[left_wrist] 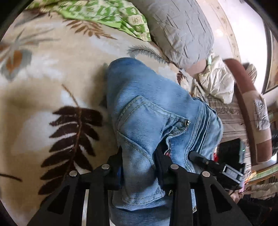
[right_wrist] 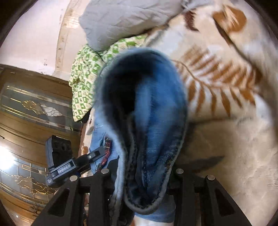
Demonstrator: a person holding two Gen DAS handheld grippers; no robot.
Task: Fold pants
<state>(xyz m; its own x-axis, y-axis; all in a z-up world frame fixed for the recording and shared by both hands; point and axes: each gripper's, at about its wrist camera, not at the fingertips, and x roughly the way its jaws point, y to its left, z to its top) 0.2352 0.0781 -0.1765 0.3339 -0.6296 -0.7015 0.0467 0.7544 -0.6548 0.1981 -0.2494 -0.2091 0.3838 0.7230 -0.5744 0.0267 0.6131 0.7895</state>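
Denim pants (left_wrist: 147,113) bunched in both clamped jaws; open blanket (left_wrist: 43,95) alongside.

1. Left of the jeans (left_wrist: 147,111), the leaf-print blanket (left_wrist: 43,97) lies bare and flat, wide room to pass.
2. Beyond the jeans, a grey pillow (left_wrist: 180,29) and a green patterned cloth (left_wrist: 107,13) bar the far side.
3. Right of the jeans, crumpled cream bedding (left_wrist: 217,81) and a brown headboard (left_wrist: 246,90) close things in (tight there).
4. Seen from the right wrist, a wooden glass-panelled cabinet (right_wrist: 31,111) stands past the bed's edge, near the jeans.
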